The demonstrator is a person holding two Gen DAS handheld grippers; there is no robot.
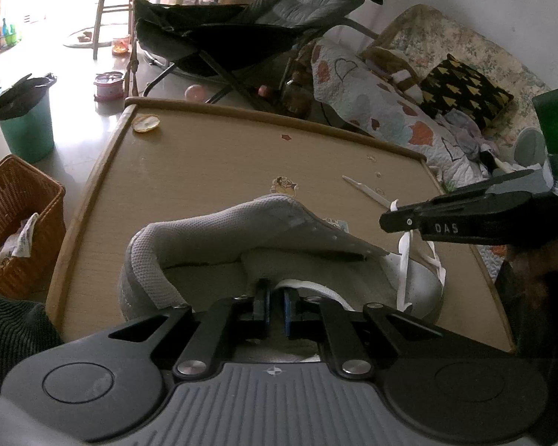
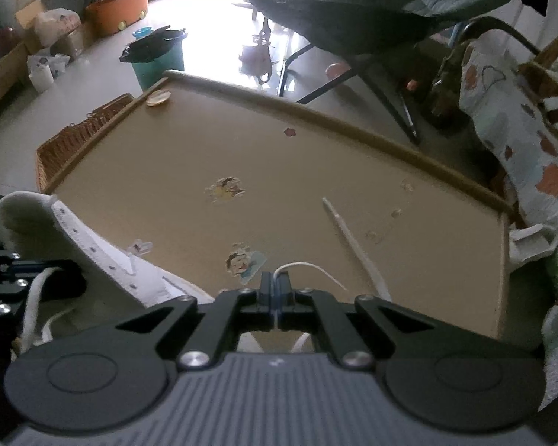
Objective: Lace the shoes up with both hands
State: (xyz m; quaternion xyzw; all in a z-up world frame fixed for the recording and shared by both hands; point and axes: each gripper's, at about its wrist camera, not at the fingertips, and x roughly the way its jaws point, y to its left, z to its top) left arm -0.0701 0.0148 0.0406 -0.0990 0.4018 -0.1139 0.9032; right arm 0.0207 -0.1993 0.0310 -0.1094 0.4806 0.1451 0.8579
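The shoe [image 1: 279,256], a pale grey-and-white sneaker, sits on the wooden desk [image 1: 212,156] at lower centre of the left wrist view, its open collar facing the camera and its toe running off toward the right. In the right wrist view it shows at the lower left edge [image 2: 93,249], with its row of eyelets along the flap.

The left gripper [image 1: 276,303] reaches into the mouth of the shoe with its jaws nearly closed, apparently pinching the near side wall or tongue, though the exact contact is hidden behind the fingers. This hold most likely pins the shoe so that it cannot slide or tip while the lace is pulled.

The right gripper [image 2: 276,290] is clenched on the white lace [image 2: 308,269], which loops out just beyond its tips in the right wrist view. In the left wrist view the same gripper [image 1: 394,219] enters from the right edge, raised above the toe, and the lace [image 1: 405,260] hangs from its tip down to the front of the shoe. Lifting the strand this way probably takes up slack and frees the end for the next eyelet.

The other lace end [image 2: 357,249] lies loose on the desk right of centre, out of the way. Lacing looks barely begun: most eyelets appear empty.
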